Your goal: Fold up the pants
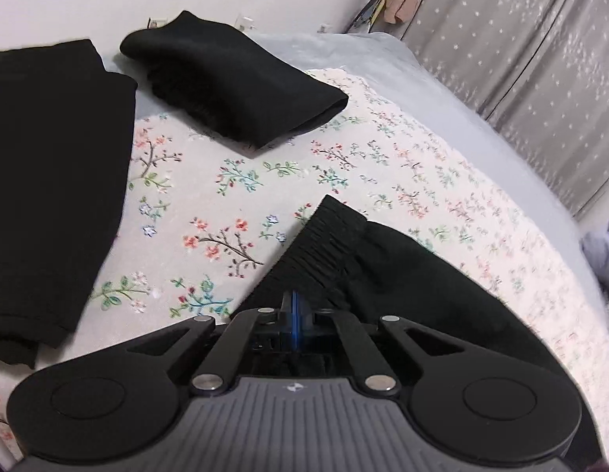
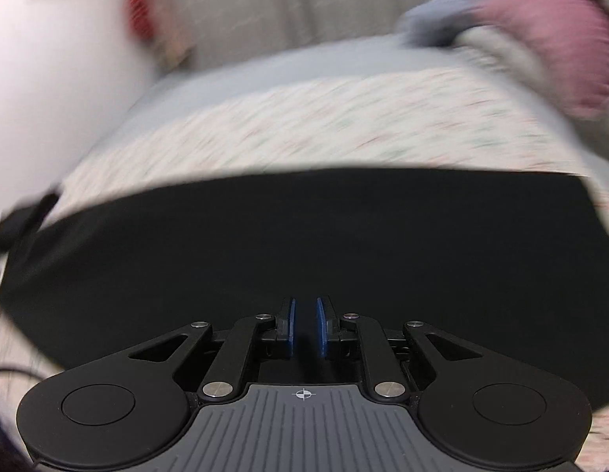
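Observation:
Black pants (image 1: 403,275) lie on the floral bedspread (image 1: 226,196), their gathered elastic waistband (image 1: 328,244) running up from my left gripper (image 1: 292,303). That gripper is shut, blue pads pressed together on the waistband's near edge, and the fabric rises to its tips. In the blurred right wrist view the same black pants (image 2: 304,236) spread wide beneath my right gripper (image 2: 304,314). Its blue pads stand a narrow gap apart just above the cloth. Whether cloth sits between them I cannot tell.
Two other folded black garments rest on the bed, one at the back (image 1: 233,78) and a longer one on the left (image 1: 48,177). A grey starred curtain (image 1: 521,59) hangs on the right. A pink and grey bundle (image 2: 540,39) lies at the bed's far right.

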A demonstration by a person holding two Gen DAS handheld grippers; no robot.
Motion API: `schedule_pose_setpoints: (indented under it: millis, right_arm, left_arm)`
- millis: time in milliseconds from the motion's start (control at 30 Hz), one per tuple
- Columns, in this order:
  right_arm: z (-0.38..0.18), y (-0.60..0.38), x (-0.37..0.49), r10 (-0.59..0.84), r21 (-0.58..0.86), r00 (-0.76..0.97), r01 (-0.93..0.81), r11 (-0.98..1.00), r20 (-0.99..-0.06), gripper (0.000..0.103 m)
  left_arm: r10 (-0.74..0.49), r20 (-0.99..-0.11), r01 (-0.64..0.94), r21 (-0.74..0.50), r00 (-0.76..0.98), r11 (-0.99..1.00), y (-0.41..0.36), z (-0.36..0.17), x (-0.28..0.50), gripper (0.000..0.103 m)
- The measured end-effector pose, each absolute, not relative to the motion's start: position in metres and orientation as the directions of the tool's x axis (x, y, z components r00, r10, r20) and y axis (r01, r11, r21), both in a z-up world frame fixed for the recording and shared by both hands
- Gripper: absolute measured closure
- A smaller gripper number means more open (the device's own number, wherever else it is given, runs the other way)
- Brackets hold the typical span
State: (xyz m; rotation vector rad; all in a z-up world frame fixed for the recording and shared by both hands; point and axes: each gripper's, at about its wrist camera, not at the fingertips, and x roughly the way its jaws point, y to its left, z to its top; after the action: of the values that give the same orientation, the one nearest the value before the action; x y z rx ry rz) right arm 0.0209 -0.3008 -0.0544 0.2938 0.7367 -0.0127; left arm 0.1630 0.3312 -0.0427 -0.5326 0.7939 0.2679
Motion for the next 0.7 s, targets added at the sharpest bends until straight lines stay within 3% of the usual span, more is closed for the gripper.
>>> schedule_pose_setpoints:
  millis: [100, 133, 200, 233, 300, 367, 400, 433, 533, 700]
  right_arm:
    - [-0.06, -0.274, 0.03, 0.131, 0.222, 0.718, 0.033, 0.974, -0.683, 0.089]
    - [-0.062, -0.269, 0.031, 0.136, 0.215, 0.714, 0.021, 0.976, -0.687, 0.088]
    - [-0.063, -0.261, 0.035, 0.145, 0.204, 0.709, -0.001, 0.979, -0.69, 0.081]
    - [-0.064, -0.255, 0.036, 0.145, 0.197, 0.708, -0.008, 0.98, -0.691, 0.079]
    - [-0.062, -0.245, 0.04, 0.137, 0.17, 0.714, -0.027, 0.985, -0.687, 0.078]
    - [-0.06, -0.236, 0.042, 0.152, 0.165, 0.723, -0.053, 0.985, -0.674, 0.078]
    - [-0.061, -0.233, 0.044, 0.161, 0.17, 0.717, -0.06, 0.984, -0.678, 0.078]
    - [-0.065, -0.233, 0.046, 0.16, 0.167, 0.707, -0.059, 0.984, -0.689, 0.078]
    - [-0.076, -0.221, 0.05, 0.128, 0.123, 0.683, -0.057, 0.991, -0.719, 0.078]
    - [-0.077, -0.218, 0.049, 0.117, 0.115, 0.682, -0.048, 0.992, -0.722, 0.078]
  left_arm:
    - [-0.02, -0.745, -0.469, -0.44, 0.667, 0.766, 0.345, -0.045, 0.15, 0.103]
    - [-0.041, -0.738, -0.473, -0.473, 0.673, 0.743, 0.349, -0.045, 0.143, 0.069]
    - [-0.07, -0.731, -0.486, -0.519, 0.679, 0.703, 0.349, -0.047, 0.133, 0.02]
    - [-0.088, -0.721, -0.485, -0.545, 0.687, 0.684, 0.348, -0.047, 0.13, 0.019]
    - [-0.153, -0.691, -0.45, -0.605, 0.707, 0.657, 0.345, -0.051, 0.132, 0.019]
    - [-0.149, -0.701, -0.449, -0.59, 0.697, 0.671, 0.337, -0.058, 0.142, 0.035]
    - [-0.12, -0.732, -0.469, -0.545, 0.671, 0.695, 0.332, -0.061, 0.149, 0.053]
    - [-0.088, -0.759, -0.482, -0.493, 0.645, 0.724, 0.327, -0.063, 0.156, 0.079]
    - [-0.044, -0.766, -0.481, -0.446, 0.641, 0.755, 0.321, -0.062, 0.164, 0.099]
    - [-0.005, -0.702, -0.418, -0.43, 0.712, 0.8, 0.314, -0.042, 0.156, 0.103]
